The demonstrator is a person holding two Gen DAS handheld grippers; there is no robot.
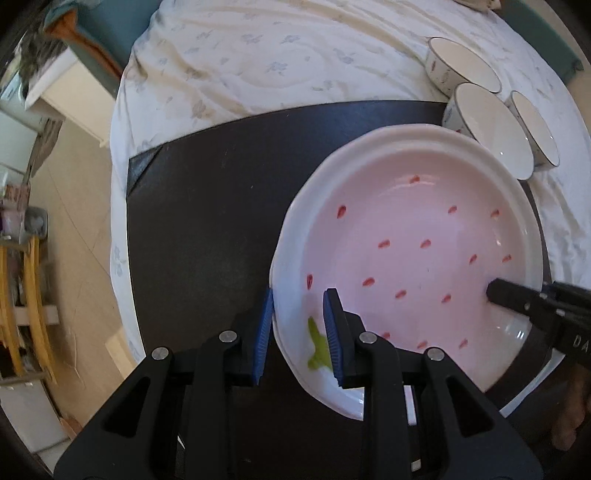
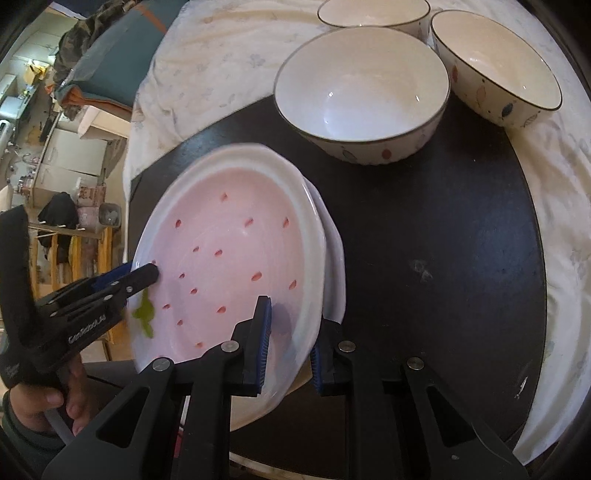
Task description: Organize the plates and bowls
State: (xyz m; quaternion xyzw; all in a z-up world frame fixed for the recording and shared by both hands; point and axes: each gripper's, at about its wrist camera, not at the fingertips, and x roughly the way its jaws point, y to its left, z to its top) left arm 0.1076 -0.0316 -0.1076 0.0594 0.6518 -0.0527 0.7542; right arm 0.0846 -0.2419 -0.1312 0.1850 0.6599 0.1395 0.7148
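A pink strawberry-pattern plate [image 1: 413, 258] with a white rim is held tilted above the dark table [image 1: 207, 229]. My left gripper [image 1: 297, 321] is shut on its left rim by the green leaf mark. My right gripper [image 2: 290, 332] is shut on its opposite rim [image 2: 310, 295]; it also shows in the left wrist view [image 1: 517, 295]. A second white plate [image 2: 334, 266] lies just under the pink one. Three white bowls with dark rims and leaf prints stand behind: one on the table [image 2: 364, 92], two on the cloth [image 2: 495, 66] [image 2: 373, 13].
A white floral cloth [image 1: 258, 55] covers the surface behind and around the dark table. The table's left edge drops to a tiled floor [image 1: 77, 266] with shelves and clutter. The right part of the dark table [image 2: 461, 240] shows bare.
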